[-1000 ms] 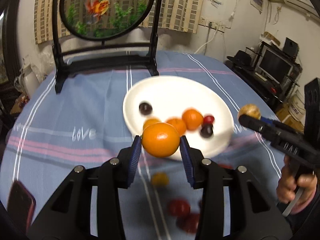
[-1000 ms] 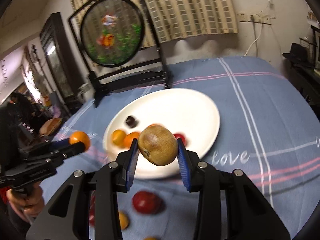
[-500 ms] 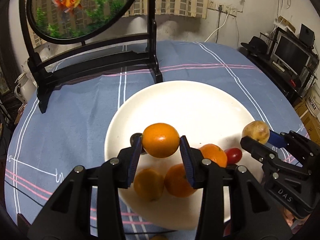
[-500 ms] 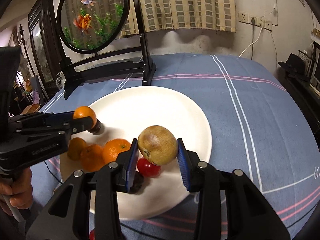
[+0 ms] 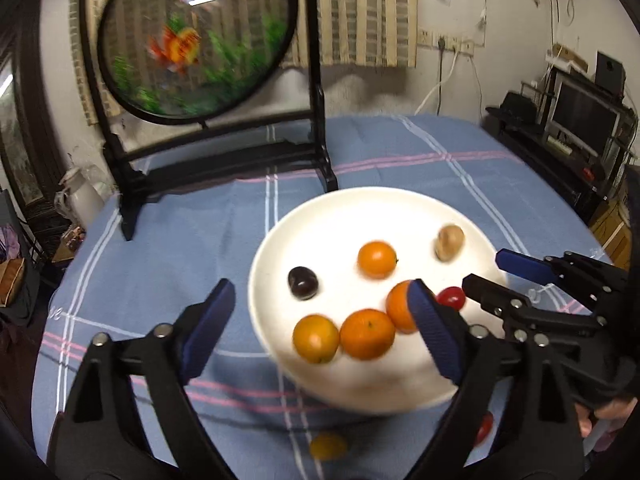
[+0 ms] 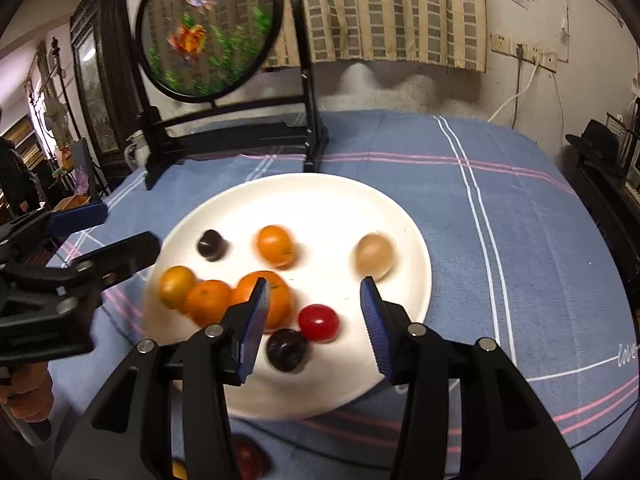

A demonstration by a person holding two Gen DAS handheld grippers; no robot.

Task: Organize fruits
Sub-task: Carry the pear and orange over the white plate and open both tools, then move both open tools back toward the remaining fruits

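A white plate point(image 5: 340, 216) point(image 6: 320, 196) on the blue cloth holds several oranges, two dark plums and a red tomato point(image 6: 319, 322). A lone orange point(image 5: 377, 259) point(image 6: 276, 246) lies blurred near the plate's middle. A brown fruit point(image 5: 450, 242) point(image 6: 375, 260) lies at its right side. My left gripper point(image 5: 320, 286) point(image 6: 128, 226) hovers at the plate's near left, jaws opening wide and nothing between them. My right gripper point(image 6: 315, 282) point(image 5: 482, 270) hangs over the near right rim. Its jaws are opening too, and they are empty.
A round goldfish screen point(image 5: 192, 40) point(image 6: 208, 28) on a black stand rises behind the plate. A yellow fruit point(image 5: 328, 446) and a red one point(image 5: 484, 428) lie on the cloth in front of the plate. A television and shelves stand off the table's right edge.
Both grippers have let go. The orange left the left jaws and the brown fruit left the right jaws, and both now lie on the plate. Both pairs of jaws have spread.
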